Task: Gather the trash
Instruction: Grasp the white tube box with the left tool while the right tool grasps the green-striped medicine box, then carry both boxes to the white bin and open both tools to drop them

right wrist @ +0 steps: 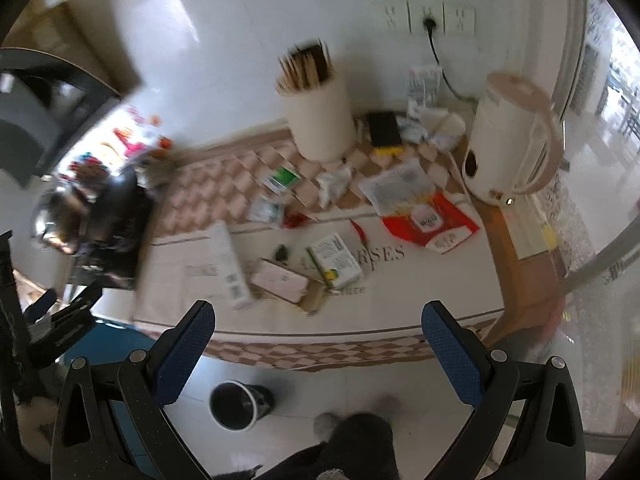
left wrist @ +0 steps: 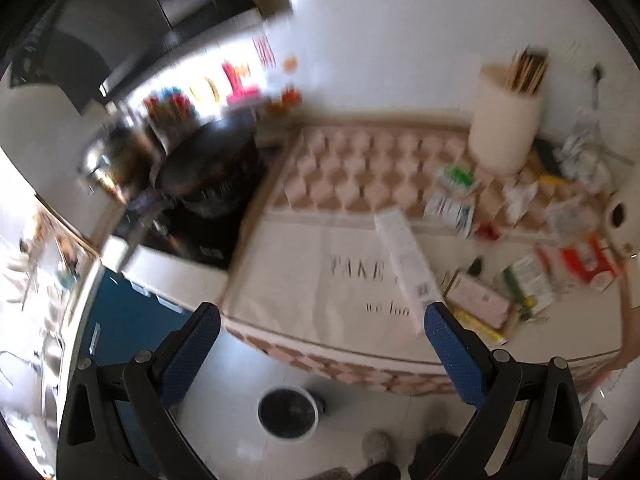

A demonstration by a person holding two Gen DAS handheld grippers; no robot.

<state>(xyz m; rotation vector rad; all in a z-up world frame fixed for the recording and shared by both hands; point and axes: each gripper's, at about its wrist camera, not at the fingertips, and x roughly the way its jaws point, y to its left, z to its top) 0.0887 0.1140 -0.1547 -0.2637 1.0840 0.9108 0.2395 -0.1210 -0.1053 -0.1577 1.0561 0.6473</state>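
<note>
Trash lies scattered over the right half of the table (right wrist: 400, 316), none of it in either gripper. We note the left gripper (left wrist: 320, 320) with its fingers spread wide and nothing between them, held above the near table edge; the right gripper (right wrist: 318, 320) is likewise spread wide and empty, above the same edge. Nearest the fingers lie a long white box (right wrist: 226, 264), a pink packet (right wrist: 280, 280) and a green-and-white carton (right wrist: 336, 258), close together on the white cloth. Farther back sit a red-and-white bag (right wrist: 430, 224), small crumpled wrappers (right wrist: 334, 184) and a green-printed packet (right wrist: 282, 178). Behind these stand a cream holder of chopsticks (right wrist: 318, 116) and a white kettle (right wrist: 508, 140) at the right. On the floor below the table edge stands a dark bin (right wrist: 234, 404), open side up. Both views are motion-blurred.
</note>
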